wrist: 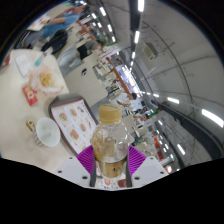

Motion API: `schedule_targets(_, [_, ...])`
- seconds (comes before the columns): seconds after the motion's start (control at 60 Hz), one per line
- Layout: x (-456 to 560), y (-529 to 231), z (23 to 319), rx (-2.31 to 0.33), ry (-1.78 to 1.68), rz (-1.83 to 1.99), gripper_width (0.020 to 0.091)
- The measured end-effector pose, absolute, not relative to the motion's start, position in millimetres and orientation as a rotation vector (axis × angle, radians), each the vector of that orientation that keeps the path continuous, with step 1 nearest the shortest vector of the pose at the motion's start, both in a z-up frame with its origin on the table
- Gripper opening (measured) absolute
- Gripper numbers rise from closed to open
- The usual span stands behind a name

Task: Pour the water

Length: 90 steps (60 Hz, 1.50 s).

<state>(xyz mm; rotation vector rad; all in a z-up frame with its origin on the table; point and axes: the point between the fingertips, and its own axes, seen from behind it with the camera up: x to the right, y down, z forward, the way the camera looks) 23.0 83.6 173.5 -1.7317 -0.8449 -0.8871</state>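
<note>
While tilted, bottle clamped btwn hand-held gripper.

Long hall — ceiling light strips, pale table.

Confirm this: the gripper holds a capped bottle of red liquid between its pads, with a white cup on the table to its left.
Not quite. The gripper view shows the liquid is amber, not red. The rest holds: the gripper grips the capped bottle, and the white cup stands on the table to its left.
</note>
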Motion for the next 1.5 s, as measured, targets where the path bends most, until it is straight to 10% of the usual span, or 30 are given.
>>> schedule_targets(0.233, [66.3,72.4,183.4,-1.89,-0.281,-0.317,0.0402])
schedule_targets(0.667, [97.0,51.1,46.5,-2.091,-0.044,-0.035,0.0407])
schedule_targets(0.817, [98.3,46.8,50.7,-2.033,-0.01,-0.028,0.0443])
schedule_targets(0.95, [101.7,44.5,41.8,-2.089,0.029,0.009,0.0542])
schedule_targets(1.017, [99.9,35.3,28.8,-2.169,0.036,0.024,0.0858])
schedule_targets(1.5, [52.1,-117.5,125.4,-2.249,0.018,-0.136,0.0849])
